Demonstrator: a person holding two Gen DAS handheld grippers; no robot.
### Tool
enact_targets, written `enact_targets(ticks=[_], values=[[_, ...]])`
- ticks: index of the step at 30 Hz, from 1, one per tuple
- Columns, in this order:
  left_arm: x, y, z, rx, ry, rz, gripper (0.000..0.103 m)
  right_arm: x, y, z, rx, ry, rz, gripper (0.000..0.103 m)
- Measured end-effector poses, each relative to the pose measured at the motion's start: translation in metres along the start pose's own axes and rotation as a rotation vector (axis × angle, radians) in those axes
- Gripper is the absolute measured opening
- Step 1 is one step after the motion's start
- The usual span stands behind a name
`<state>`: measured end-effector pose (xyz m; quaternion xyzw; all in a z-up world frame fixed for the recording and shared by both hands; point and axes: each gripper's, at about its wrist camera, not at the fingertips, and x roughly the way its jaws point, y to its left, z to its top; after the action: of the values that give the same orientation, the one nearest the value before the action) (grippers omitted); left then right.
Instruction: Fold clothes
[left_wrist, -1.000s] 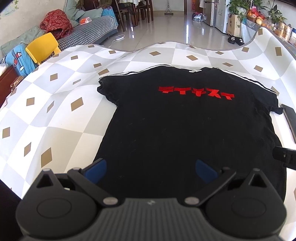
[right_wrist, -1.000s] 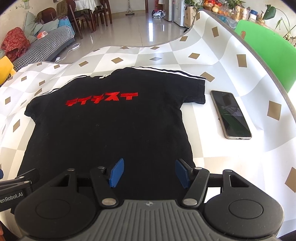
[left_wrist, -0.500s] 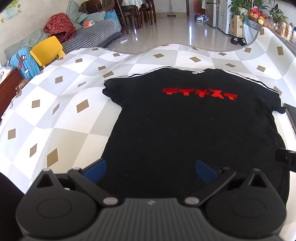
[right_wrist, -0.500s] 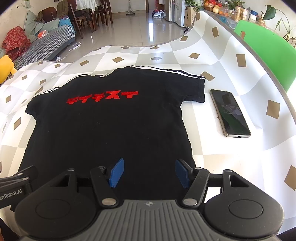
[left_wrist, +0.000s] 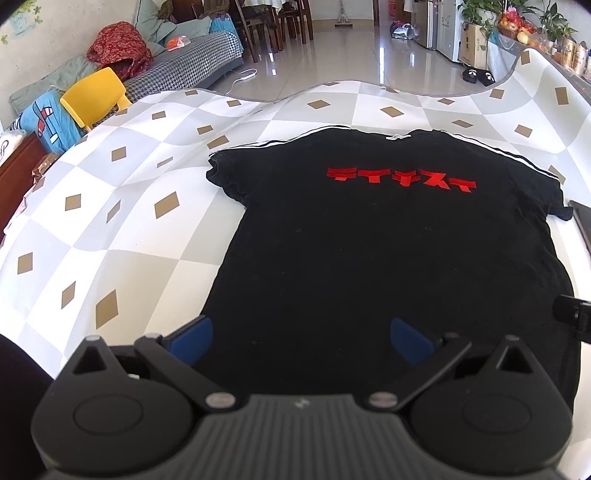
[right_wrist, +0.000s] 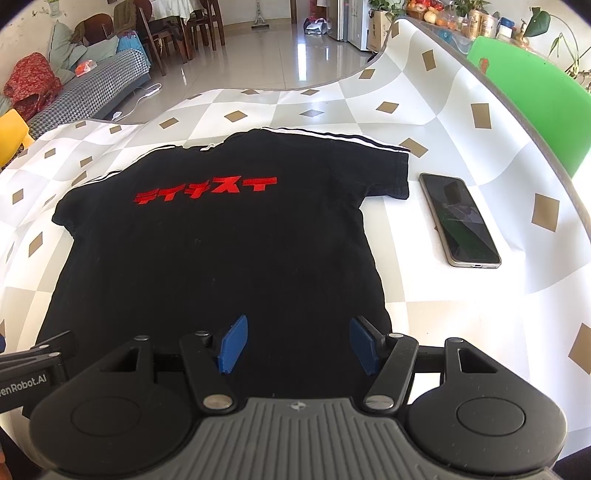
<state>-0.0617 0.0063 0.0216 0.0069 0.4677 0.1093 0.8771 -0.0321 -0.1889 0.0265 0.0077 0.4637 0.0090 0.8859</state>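
Observation:
A black T-shirt (left_wrist: 388, 251) (right_wrist: 221, 254) with red lettering lies flat and spread out on the checked tablecloth (left_wrist: 122, 206), collar at the far side. My left gripper (left_wrist: 301, 336) hovers over the shirt's near hem toward its left side, jaws wide open with nothing between the blue pads. Over the hem's right part, my right gripper (right_wrist: 295, 343) also stands open and empty. Each gripper shows at the edge of the other's view.
A smartphone (right_wrist: 460, 221) lies face up on the cloth just right of the shirt's right sleeve. A green chair (right_wrist: 532, 107) stands past the table's right edge, a yellow chair (left_wrist: 96, 96) past the left. Bare cloth (right_wrist: 480, 314) surrounds the shirt.
The left wrist view shifted slightly, so the shirt sits a little more to the right and lower in it. The right gripper, the shirt and the phone have not moved.

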Motion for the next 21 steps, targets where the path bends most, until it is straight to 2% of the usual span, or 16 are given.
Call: enact_targets(ticks=[21], values=[[-0.0018,-0.0027,-0.0034,0.006,0.007,0.036,0.103,-0.0004,0.0024,-0.0046,-0.004,0.010,0.001,0.061]])
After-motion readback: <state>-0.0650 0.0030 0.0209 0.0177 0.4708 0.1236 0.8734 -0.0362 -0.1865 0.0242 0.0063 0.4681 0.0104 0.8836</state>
